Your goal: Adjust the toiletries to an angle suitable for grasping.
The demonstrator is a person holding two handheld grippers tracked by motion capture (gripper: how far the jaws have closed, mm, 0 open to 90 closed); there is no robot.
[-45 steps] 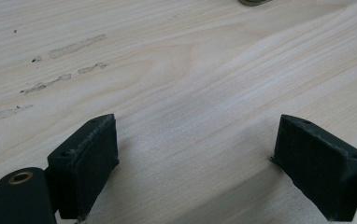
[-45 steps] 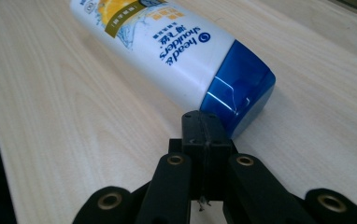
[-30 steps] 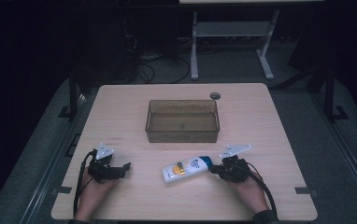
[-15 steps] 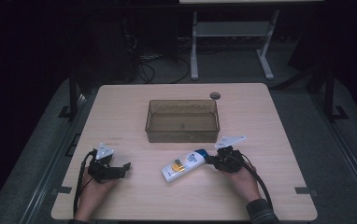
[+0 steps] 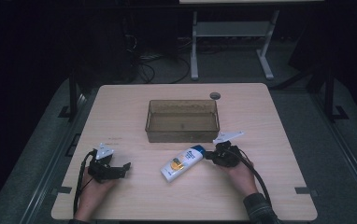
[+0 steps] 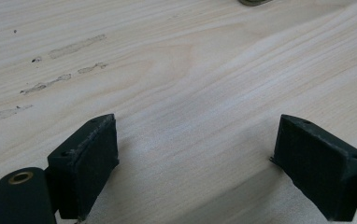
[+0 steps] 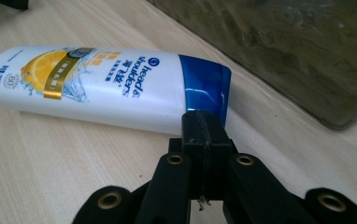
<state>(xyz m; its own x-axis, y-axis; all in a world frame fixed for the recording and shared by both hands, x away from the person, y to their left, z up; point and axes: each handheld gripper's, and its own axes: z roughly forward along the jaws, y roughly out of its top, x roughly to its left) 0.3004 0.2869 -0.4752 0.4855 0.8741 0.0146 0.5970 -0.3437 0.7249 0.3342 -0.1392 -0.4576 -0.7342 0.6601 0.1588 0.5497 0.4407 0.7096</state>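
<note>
A white shampoo bottle (image 5: 182, 163) with a blue cap and an orange label lies on its side on the wooden table (image 5: 270, 140), just in front of a clear brownish bin (image 5: 181, 133). My right gripper (image 5: 210, 156) is shut with nothing between its jaws, and its tip is at the bottle's cap end. In the right gripper view the closed jaws (image 7: 203, 123) touch the blue cap of the bottle (image 7: 97, 86), with the bin's wall (image 7: 284, 46) behind. My left gripper (image 5: 126, 167) rests at the front left, open over bare wood (image 6: 200, 163).
A small round grommet (image 5: 214, 95) sits in the table's far edge behind the bin. Beyond the table stand a white metal frame (image 5: 232, 32) and cables on the dark floor. Bare wood lies between the left gripper and the bottle.
My right gripper has slid left and slightly away from me, up to the bottle's cap. The bottle has shifted a little to the left. The left gripper has not moved.
</note>
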